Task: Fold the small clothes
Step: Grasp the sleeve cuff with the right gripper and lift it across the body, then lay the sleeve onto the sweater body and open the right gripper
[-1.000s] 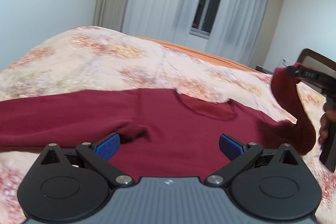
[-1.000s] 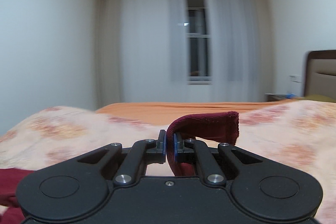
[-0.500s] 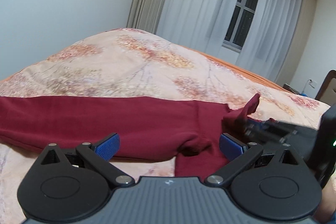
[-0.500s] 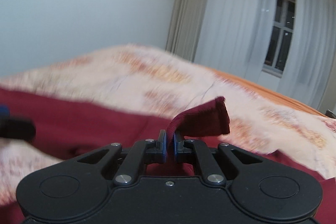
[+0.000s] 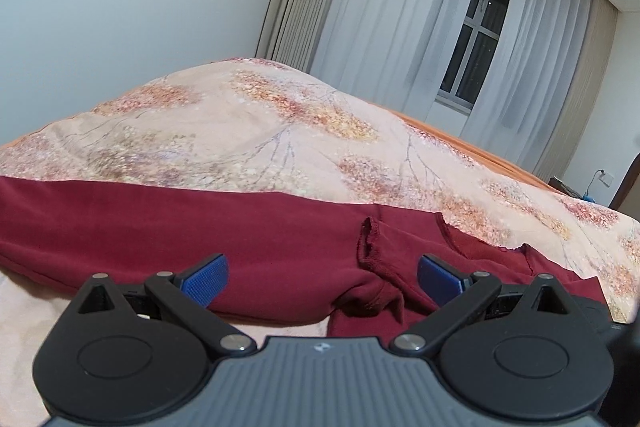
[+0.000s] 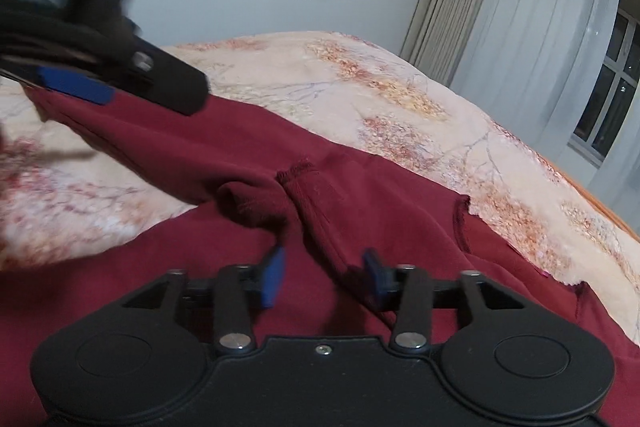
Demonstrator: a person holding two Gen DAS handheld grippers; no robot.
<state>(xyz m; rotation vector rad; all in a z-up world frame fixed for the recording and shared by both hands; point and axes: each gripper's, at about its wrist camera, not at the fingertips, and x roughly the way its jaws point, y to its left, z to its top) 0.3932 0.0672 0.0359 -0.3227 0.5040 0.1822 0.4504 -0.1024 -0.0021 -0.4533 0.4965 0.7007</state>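
Note:
A dark red long-sleeved shirt lies spread on the floral bedspread. One sleeve is folded over the chest, and its cuff rests on the body fabric. My right gripper hovers just above that sleeve; its jaws are opening, and the sleeve runs between the pads without being pressed. My left gripper is wide open above the shirt with nothing held. In the right wrist view the left gripper shows blurred at the upper left, over the other sleeve.
The floral bedspread covers the whole bed, with an orange sheet edge at the far side. White curtains and a window stand behind. A wall socket and a dark headboard edge sit at the far right.
The right gripper swung left and down with the sleeve cuff, laid it across the shirt's chest and opened off it. The left gripper shifted slightly and stayed open.

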